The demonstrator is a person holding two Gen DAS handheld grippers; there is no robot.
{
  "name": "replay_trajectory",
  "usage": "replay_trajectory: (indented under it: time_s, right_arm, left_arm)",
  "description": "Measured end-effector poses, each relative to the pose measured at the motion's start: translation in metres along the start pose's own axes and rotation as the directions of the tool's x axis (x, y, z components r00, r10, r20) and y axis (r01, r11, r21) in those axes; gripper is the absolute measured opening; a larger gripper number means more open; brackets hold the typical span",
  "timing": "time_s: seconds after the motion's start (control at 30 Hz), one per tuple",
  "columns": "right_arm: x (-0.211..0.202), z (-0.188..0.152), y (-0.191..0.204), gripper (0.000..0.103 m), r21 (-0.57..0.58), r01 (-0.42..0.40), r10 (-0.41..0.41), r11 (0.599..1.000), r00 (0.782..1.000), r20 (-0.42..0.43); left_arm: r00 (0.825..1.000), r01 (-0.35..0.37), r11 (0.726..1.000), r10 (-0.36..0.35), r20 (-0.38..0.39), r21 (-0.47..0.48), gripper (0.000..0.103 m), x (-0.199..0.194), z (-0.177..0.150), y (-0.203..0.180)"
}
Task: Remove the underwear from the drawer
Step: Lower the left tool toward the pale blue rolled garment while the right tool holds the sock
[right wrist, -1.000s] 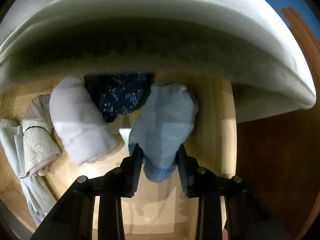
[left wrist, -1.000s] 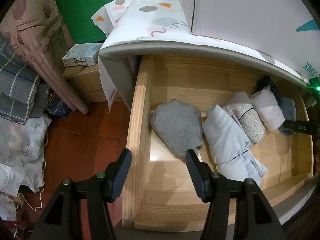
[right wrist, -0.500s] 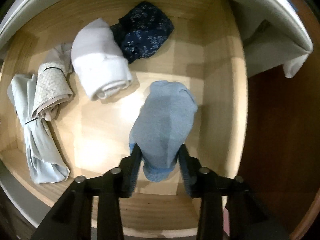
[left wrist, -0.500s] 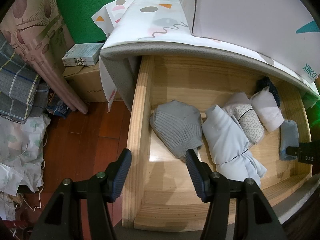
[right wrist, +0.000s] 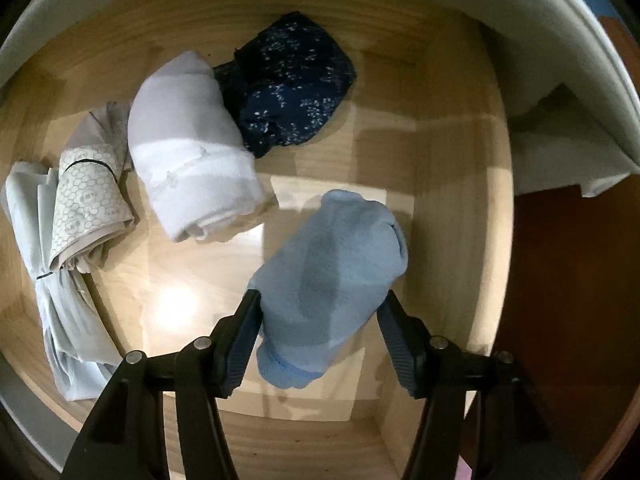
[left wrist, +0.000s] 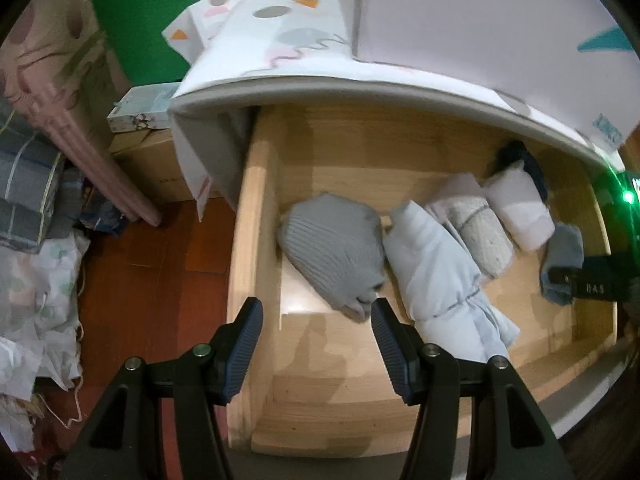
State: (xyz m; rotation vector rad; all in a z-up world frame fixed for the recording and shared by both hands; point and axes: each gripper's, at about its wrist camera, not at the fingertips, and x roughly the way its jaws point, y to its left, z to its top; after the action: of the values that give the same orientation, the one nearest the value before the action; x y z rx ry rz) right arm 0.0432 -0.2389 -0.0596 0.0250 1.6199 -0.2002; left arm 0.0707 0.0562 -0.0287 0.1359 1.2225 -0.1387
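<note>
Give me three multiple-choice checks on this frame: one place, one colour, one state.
1. Where is the navy piece?
A. at the drawer's back, beside the white roll
B. on the floor
C. at the drawer's front

2. Colour of the ribbed roll nearest the left fingers?
A. red
B. grey
C. green

3. The left fingers are:
A. shut on cloth
B. gripping a box
C. open, empty

Answers: 1 A, it lies deep inside next to the white roll; 2 B, its fabric is grey; 3 C, a wide gap with nothing held.
</note>
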Motion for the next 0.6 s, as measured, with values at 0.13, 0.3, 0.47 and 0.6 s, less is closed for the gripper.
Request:
replay_trajectory:
  time_s: [0.13,0.3,0.47,0.6]
  right_arm:
    - [0.004,0.016,0.001,0.045,-0.019,0.002,-0.002,1.000,1.000,0.003]
    - [0.008,-0.014,0.010,0.043,-0.038,0.002,-0.003,0.999,1.000,-0.017]
    - [0.007,-0.029,0.012,0.043,-0.061,-0.006,0.003,0.998,0.999,-0.044]
    - [0.008,-0.033,0.018,0.043,-0.069,-0.024,0.019,0.997,0.997,-0.072]
  left_arm:
    - [1.000,0.001,0.999,-0.001,-0.001,0.045,0.058,-0.003,-0.001,-0.016]
    - [0.999,0.036,0.998,-0.034,-0.034,0.052,0.058,-0.002,-0.001,-0.031]
    - [0.996,0.055,0.998,-0.053,-0.068,0.036,0.058,0.001,0.000,-0.041]
    - [0.993,0.061,0.998,-0.057,-0.102,0.031,0.058,0.007,0.001,-0.051]
